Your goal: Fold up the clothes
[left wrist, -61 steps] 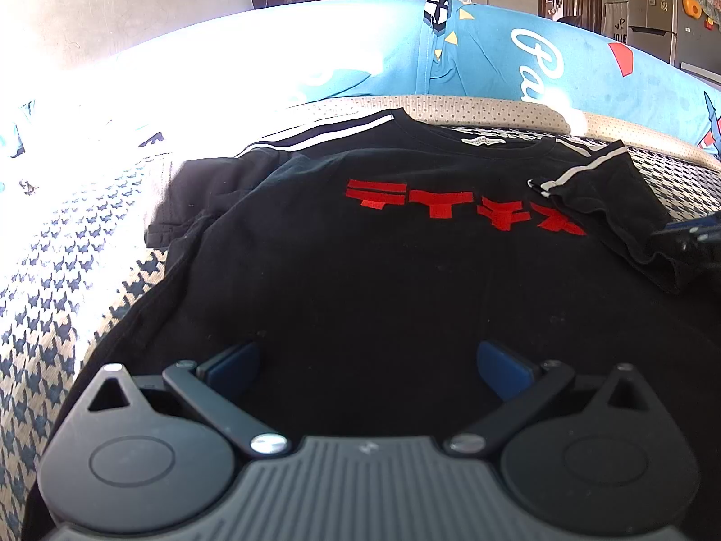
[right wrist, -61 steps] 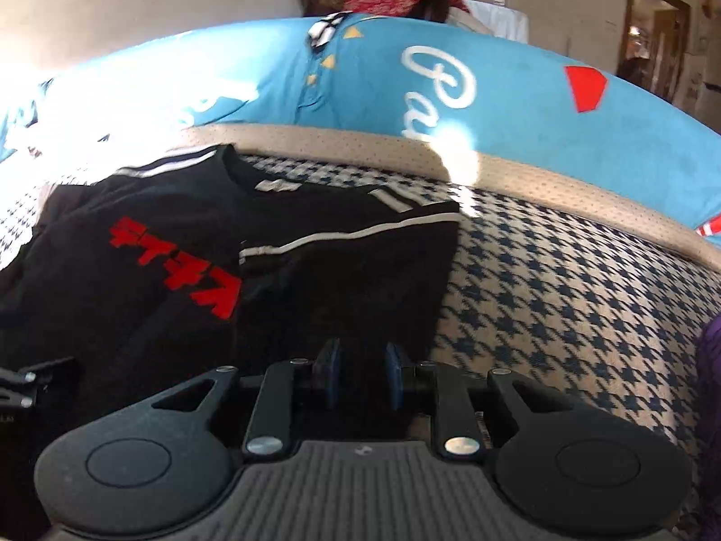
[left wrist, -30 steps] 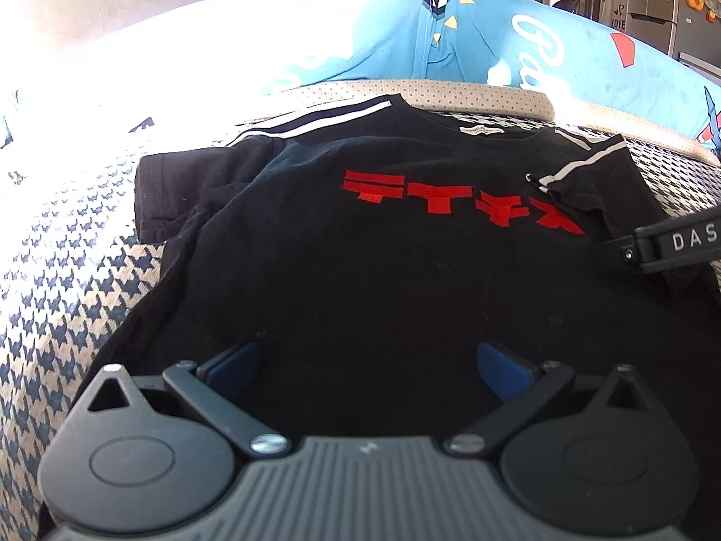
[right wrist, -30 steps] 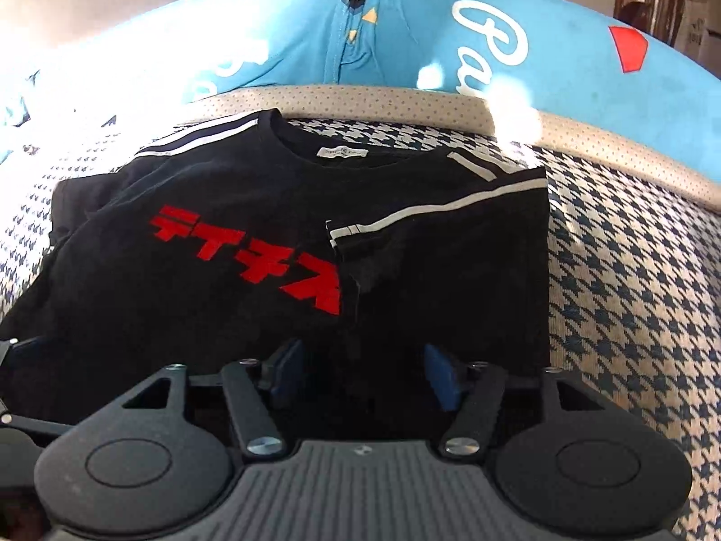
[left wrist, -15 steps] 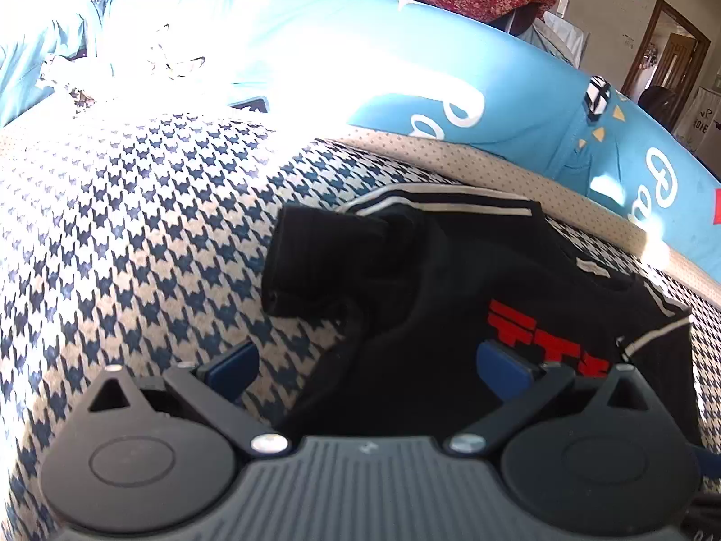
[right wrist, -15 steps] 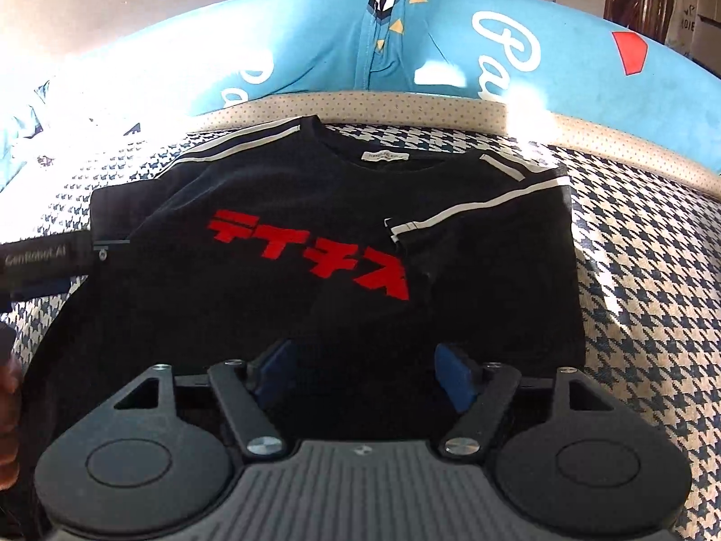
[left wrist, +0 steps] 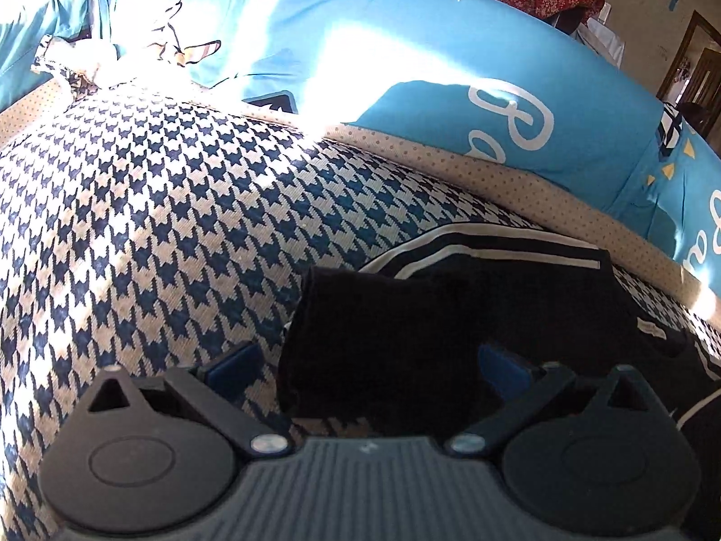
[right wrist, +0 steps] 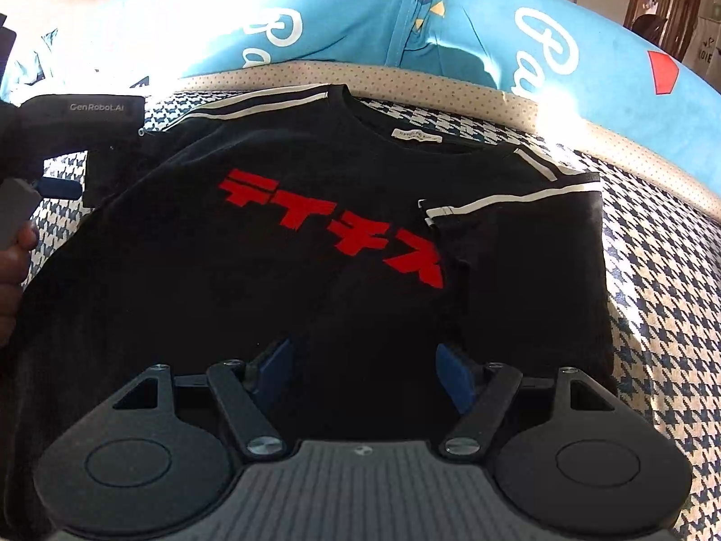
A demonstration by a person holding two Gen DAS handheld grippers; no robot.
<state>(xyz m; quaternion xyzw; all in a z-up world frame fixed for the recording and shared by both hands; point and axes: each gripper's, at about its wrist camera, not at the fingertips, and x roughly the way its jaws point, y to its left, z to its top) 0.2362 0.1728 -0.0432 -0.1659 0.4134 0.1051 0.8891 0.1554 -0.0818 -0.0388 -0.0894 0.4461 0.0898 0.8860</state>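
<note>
While half a second back farther off, left gripper (left wrist: 365,372) now nearer the t-shirt's (right wrist: 315,243) sleeve (left wrist: 360,329), fingers spread.

Left gripper (left wrist: 367,367) hangs low with its blue pads (left wrist: 234,367) spread wide, nothing between them. Right gripper (right wrist: 362,372) sits level, jaws parted just as wide, gripping nothing. From the right wrist view the left gripper's body shows at far left, the person's hand (right wrist: 11,266) wrapped around its handle
</note>
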